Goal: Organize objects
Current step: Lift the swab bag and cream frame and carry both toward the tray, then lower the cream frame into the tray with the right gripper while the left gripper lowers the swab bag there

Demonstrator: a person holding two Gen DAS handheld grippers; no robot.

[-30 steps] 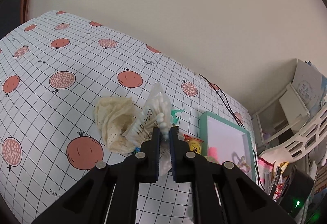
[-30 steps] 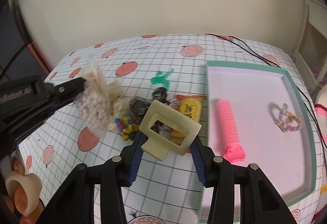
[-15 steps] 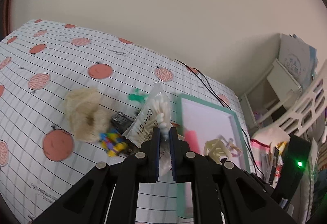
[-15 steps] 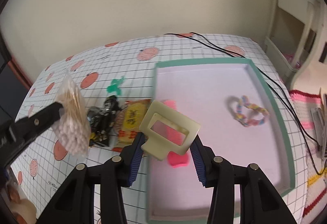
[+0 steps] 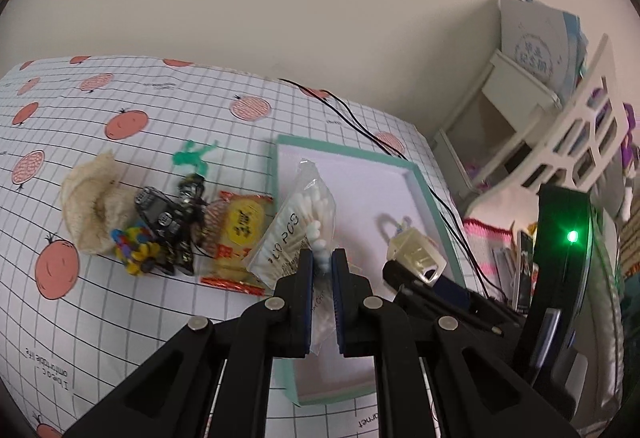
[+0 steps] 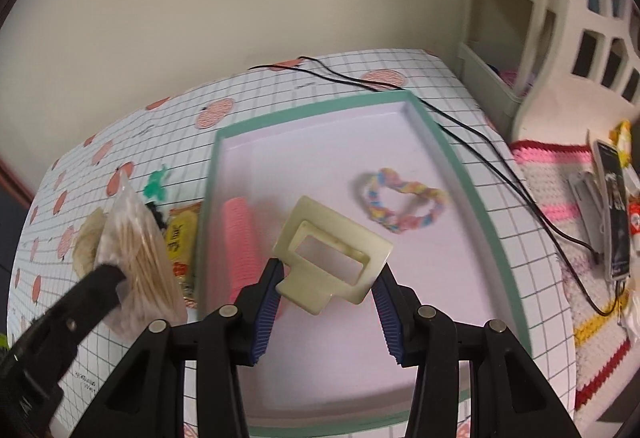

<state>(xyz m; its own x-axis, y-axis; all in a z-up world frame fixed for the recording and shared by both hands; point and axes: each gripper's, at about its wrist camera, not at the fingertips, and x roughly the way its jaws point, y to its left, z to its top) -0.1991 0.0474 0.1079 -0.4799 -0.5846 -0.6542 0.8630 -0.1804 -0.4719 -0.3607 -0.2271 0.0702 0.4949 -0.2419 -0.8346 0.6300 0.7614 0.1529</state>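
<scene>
**Two items held over the tray, ready to be set down**

The cream hair clip [image 6: 332, 250] is clamped between the fingers of the right gripper [image 6: 326, 296], held in the air above the near middle of the tray [image 6: 440, 154]. The bag of cotton swabs [image 5: 296, 230] is pinched by its lower end in the left gripper [image 5: 322, 274], hanging over the tray's left edge.

To do this well, I would lower the clip onto bare floor in the tray before letting go, keeping it off the pink roller [image 6: 240, 238] and the braided band [image 6: 404, 206]. The bag is floppy and likely to swing, so it should travel further in over the tray and be brought low, so that it does not catch on the rim or tip out.

The tray holds only the roller, near its left wall, and the band, toward its far right. Left of it on the tablecloth [image 5: 120, 318] a pile waits: snack packet [image 5: 240, 234], dark toy figure [image 5: 184, 226], bead toy [image 5: 136, 246], cream cloth [image 5: 92, 206] and green figure [image 5: 196, 156].
</scene>
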